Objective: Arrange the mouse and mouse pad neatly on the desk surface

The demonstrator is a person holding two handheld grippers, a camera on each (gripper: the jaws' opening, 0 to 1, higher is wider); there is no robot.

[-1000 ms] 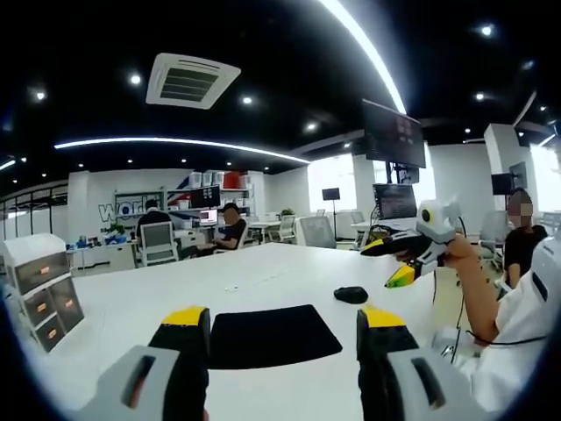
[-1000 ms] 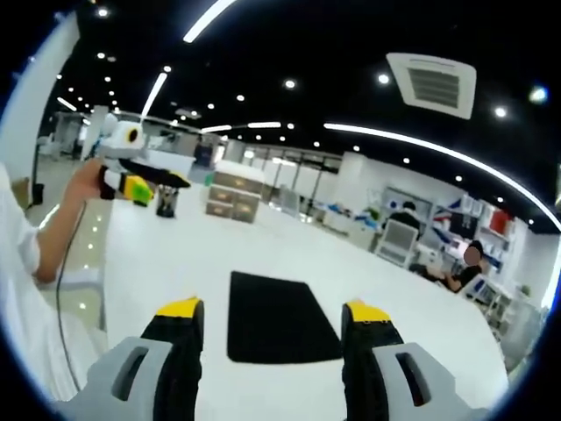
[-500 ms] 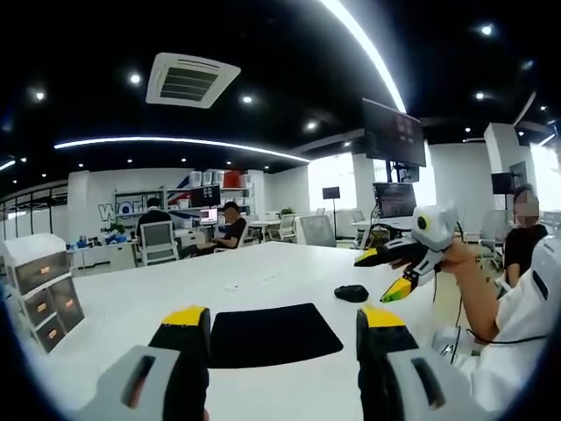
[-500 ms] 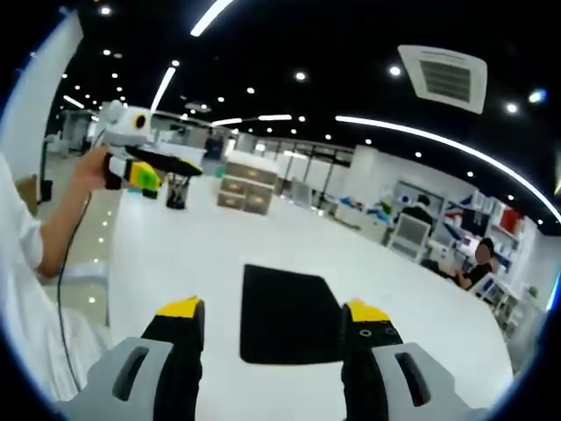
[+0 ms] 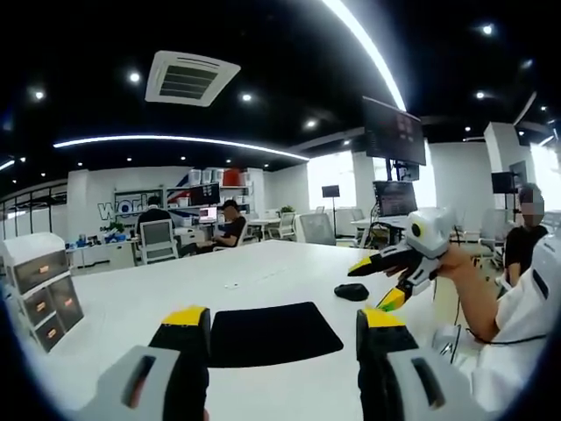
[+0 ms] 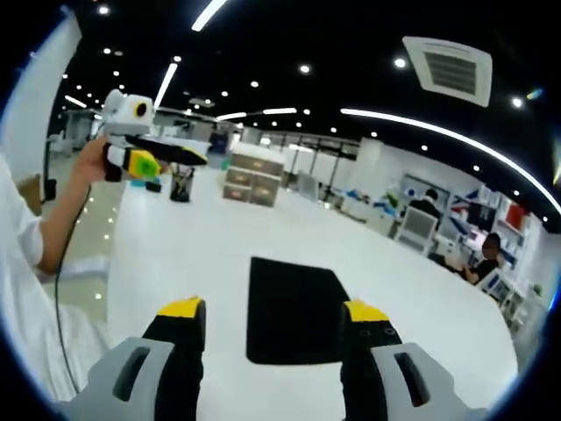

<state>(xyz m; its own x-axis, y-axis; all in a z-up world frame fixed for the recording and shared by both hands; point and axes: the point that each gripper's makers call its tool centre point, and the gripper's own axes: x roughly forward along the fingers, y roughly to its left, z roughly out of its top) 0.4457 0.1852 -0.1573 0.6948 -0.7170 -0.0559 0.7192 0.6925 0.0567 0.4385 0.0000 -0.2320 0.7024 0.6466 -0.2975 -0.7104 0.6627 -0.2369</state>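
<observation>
A black mouse pad (image 5: pixel 273 333) lies flat on the white desk (image 5: pixel 131 307), just beyond my left gripper (image 5: pixel 282 317), whose jaws stand open with nothing between them. A small black mouse (image 5: pixel 351 292) rests on the desk to the right of the pad and farther off. My right gripper (image 5: pixel 372 282), held by a hand, hovers beside the mouse with its jaws spread. In the right gripper view, the mouse pad (image 6: pixel 294 309) lies ahead of the open right gripper (image 6: pixel 273 309). The left gripper (image 6: pixel 171 164) is held up at the upper left.
A white drawer unit (image 5: pixel 39 289) stands at the desk's left end, also the drawer unit (image 6: pixel 254 180), with a pen cup (image 6: pixel 181 186) near it. The person's sleeve and arm (image 5: pixel 517 316) border the desk's right edge. People sit at distant desks; monitors (image 5: pixel 394 200) stand behind.
In the left gripper view the right gripper has come down and leftward toward the mouse, its jaws spreading. The right gripper view has shifted, so the pad looks larger. The left gripper has stayed put.
</observation>
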